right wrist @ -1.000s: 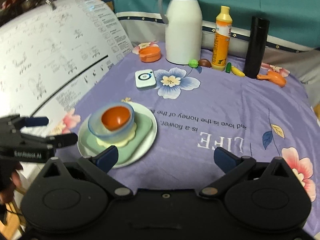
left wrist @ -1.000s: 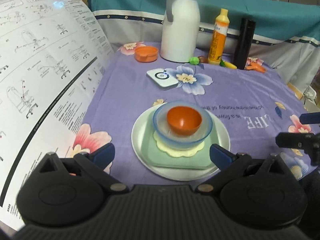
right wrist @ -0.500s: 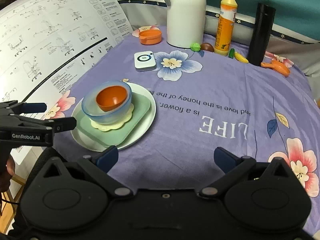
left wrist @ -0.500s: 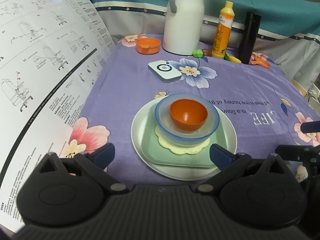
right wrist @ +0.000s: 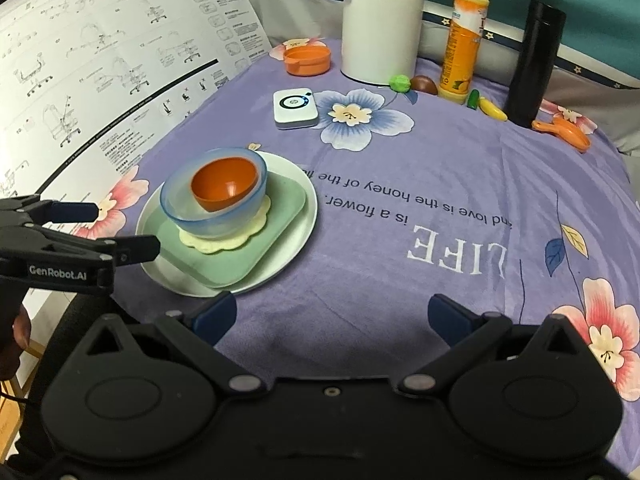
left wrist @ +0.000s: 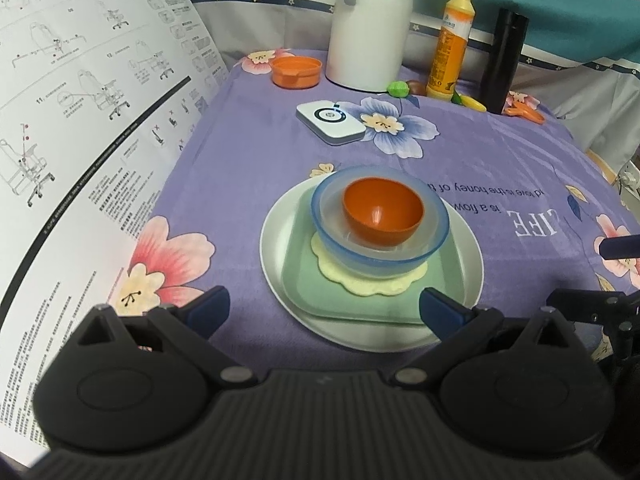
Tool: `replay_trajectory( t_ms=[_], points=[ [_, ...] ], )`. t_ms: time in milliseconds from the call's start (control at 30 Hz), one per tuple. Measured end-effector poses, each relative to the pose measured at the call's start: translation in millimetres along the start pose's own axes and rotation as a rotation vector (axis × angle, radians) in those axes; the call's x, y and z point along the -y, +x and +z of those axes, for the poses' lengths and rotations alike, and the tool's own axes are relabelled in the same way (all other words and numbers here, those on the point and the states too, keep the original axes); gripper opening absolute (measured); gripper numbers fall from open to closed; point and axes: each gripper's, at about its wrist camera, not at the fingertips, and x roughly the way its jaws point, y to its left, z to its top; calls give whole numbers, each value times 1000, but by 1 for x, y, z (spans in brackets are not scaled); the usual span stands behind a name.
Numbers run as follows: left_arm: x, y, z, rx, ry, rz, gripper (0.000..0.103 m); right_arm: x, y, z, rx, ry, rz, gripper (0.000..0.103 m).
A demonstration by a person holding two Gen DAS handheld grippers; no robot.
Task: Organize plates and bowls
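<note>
A stack sits on the purple cloth. A small orange bowl (left wrist: pixel 382 210) rests in a clear blue bowl (left wrist: pixel 380 254), on a pale yellow scalloped mat (left wrist: pixel 372 282), on a green square plate (left wrist: pixel 360 304), on a round white plate (left wrist: pixel 280 280). The same stack shows in the right wrist view, with the orange bowl (right wrist: pixel 224 186) at left centre. My left gripper (left wrist: pixel 324 308) is open and empty, just in front of the stack. My right gripper (right wrist: pixel 332 316) is open and empty over bare cloth to the right of the stack.
At the back stand a white thermos (left wrist: pixel 370 28), an orange bottle (left wrist: pixel 450 44), a black flask (left wrist: pixel 504 60) and an orange lid-like dish (left wrist: pixel 296 72). A white device (left wrist: pixel 330 122) lies mid-table. A large instruction sheet (left wrist: pixel 80 140) covers the left side.
Both grippers have risen and tilted down a little, so the stack sits lower in the right view. The stack has not moved. Both stay open.
</note>
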Motion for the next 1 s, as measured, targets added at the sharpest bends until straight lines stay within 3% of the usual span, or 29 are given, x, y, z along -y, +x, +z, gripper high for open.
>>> replay_trajectory(
  t_ms=[1000],
  points=[
    [5,7,-3,-8,34,20,103,0,6,0,-14,-20,-8,103]
  ],
)
